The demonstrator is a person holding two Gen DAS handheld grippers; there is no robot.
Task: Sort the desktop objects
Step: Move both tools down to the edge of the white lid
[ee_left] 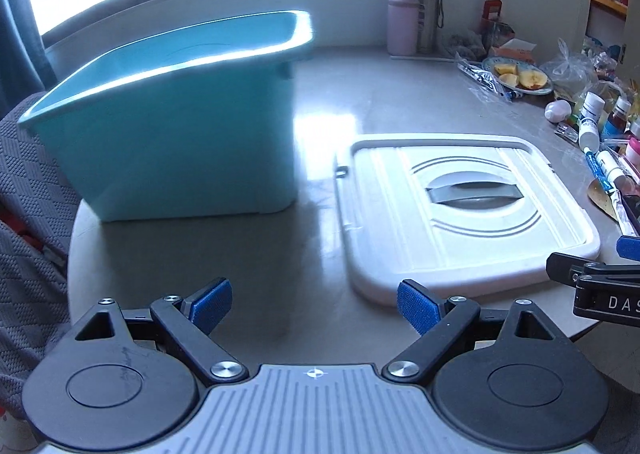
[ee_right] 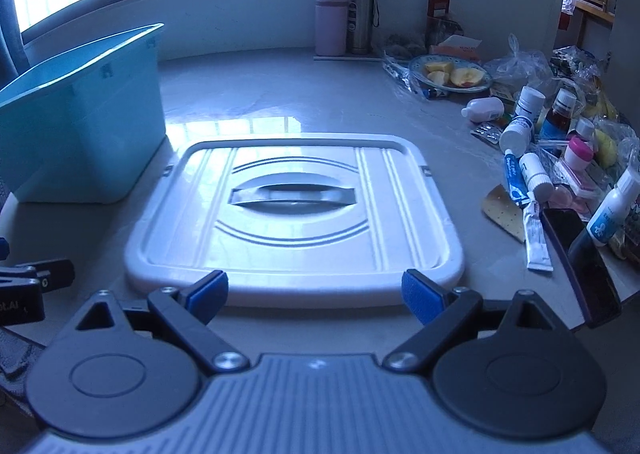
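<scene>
Hovering low over the near edge of the table (ee_left: 320,102), the left gripper (ee_left: 314,304) has its blue-padded fingers (ee_left: 212,304) spread wide with nothing between them. The right gripper (ee_right: 314,296) hangs the same way, fingers (ee_right: 420,294) wide apart and bare, just short of the near rim of the white lid (ee_right: 296,214).

In the right wrist view the lid lies flat at twelve o'clock, handle side up. The teal bin (ee_right: 84,122) stands at ten o'clock, just beside the lid's far left corner, its top uncovered. At two to three o'clock a crowd of small things lies along the table's right side: white medicine bottles (ee_right: 520,126), a brown syrup bottle (ee_right: 558,114), a blue tube (ee_right: 514,178), a pink-capped jar (ee_right: 578,154) and a dark phone (ee_right: 580,258) near the edge. All are well apart from the bin, with the lid between.

A plate of cut apple (ee_right: 452,76) sits at one o'clock, and farther back a pink flask (ee_right: 330,26) touches or nearly touches a steel flask (ee_right: 360,14) by the wall.

In the left wrist view the bin (ee_left: 172,114) fills ten to eleven o'clock and the lid (ee_left: 460,214) lies at one o'clock.
</scene>
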